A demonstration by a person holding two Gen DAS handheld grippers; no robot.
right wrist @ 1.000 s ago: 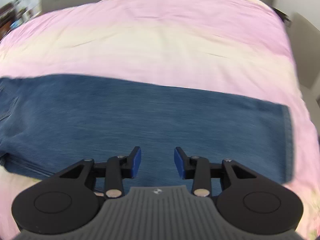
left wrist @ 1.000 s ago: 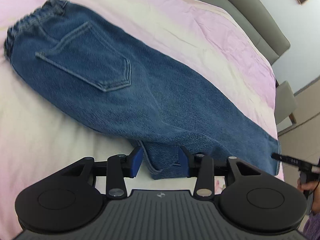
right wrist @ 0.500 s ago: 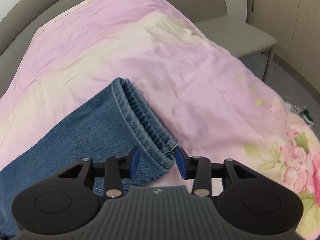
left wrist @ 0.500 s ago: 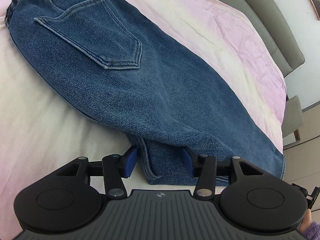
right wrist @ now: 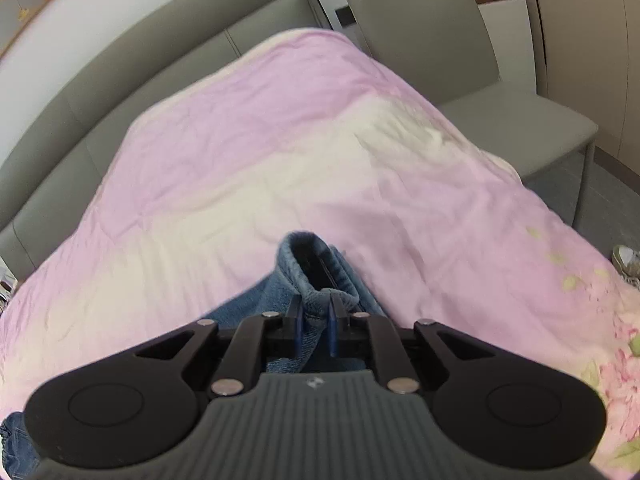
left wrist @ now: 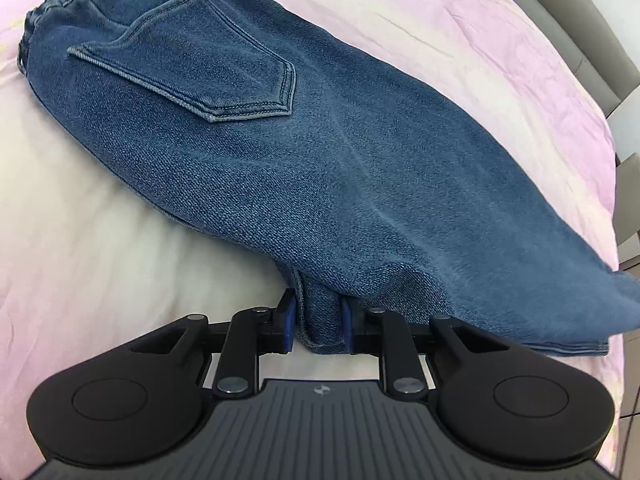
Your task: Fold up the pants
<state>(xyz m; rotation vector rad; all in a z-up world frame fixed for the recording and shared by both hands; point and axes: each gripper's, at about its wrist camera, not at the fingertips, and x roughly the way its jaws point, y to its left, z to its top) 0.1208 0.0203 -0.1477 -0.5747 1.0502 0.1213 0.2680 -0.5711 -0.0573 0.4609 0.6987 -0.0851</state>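
Note:
Blue denim pants (left wrist: 304, 152) lie folded lengthwise on the bed, waistband at the far left, back pocket (left wrist: 208, 68) facing up. My left gripper (left wrist: 318, 326) is shut on the crotch fold of the pants at their near edge. My right gripper (right wrist: 316, 320) is shut on the leg hem (right wrist: 316, 276) and holds it lifted off the bedspread, so the cuff opening stands up in front of the fingers. The rest of the leg hangs below the right gripper, mostly hidden.
The pink and cream bedspread (right wrist: 280, 152) covers the bed, with a flower print at its near right corner. A grey upholstered headboard (right wrist: 120, 64) runs behind it. A grey chair (right wrist: 480, 80) stands at the bed's right side. A shoe (right wrist: 628, 264) lies on the floor.
Both grippers have closed on the denim: the left on the crotch fold, the right on the leg hem. The right gripper has lifted the hem off the bed.

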